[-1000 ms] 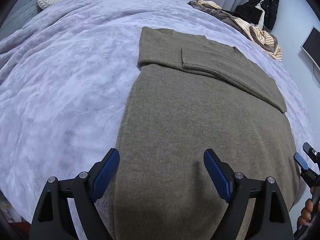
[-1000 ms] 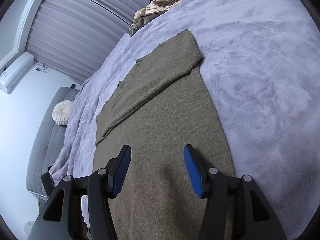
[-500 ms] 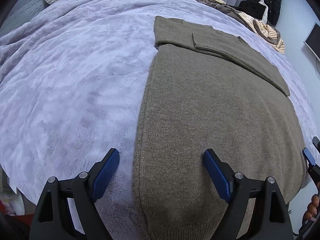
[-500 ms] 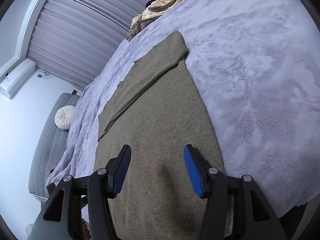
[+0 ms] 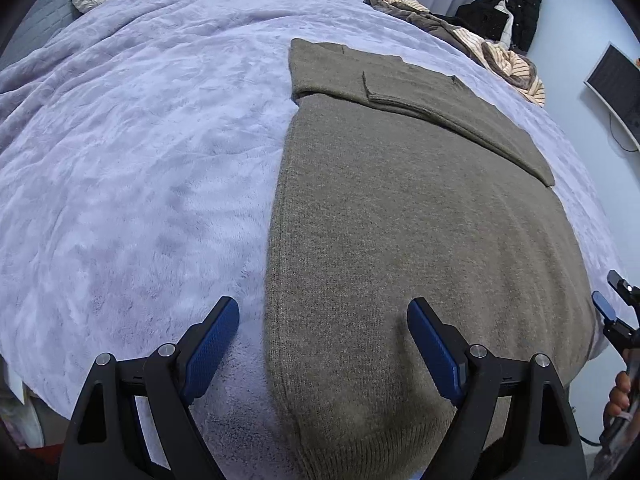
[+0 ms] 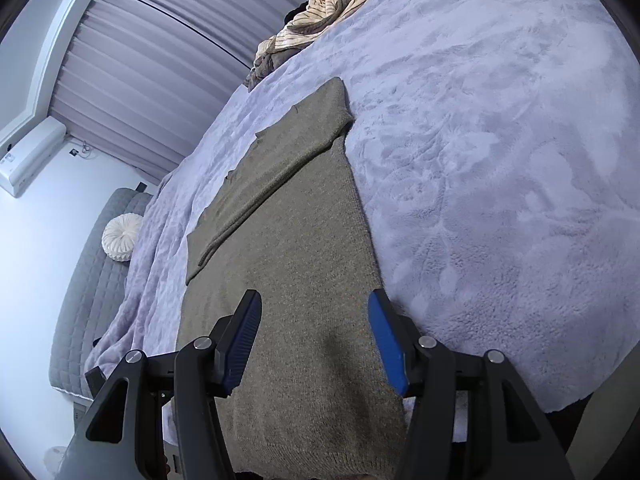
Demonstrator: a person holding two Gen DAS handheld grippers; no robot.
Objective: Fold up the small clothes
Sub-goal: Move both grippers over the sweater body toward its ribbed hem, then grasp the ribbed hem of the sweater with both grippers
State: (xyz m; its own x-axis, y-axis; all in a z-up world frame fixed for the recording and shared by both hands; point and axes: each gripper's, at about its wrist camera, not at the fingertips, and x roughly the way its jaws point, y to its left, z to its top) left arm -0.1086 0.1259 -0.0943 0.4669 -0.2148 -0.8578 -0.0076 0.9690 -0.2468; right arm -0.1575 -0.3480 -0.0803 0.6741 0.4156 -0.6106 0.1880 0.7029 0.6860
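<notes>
Left wrist view: left gripper (image 5: 323,340) spread wide, holding nothing, straddling the left edge of the olive-brown knit sweater (image 5: 400,220) lying flat on the lavender fleece blanket (image 5: 140,160), sleeves folded across its far end.

Right wrist view: right gripper (image 6: 314,338) parted, empty, poised over the sweater's (image 6: 288,264) right edge; striped garment pile (image 6: 320,8) beyond.

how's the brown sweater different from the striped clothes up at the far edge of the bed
The brown sweater lies flat and smoothed, its sleeves folded across the top; the striped clothes sit crumpled in a heap. The sweater is plain olive-brown; the heap is cream with dark stripes. Both rest on the lilac blanket.
</notes>
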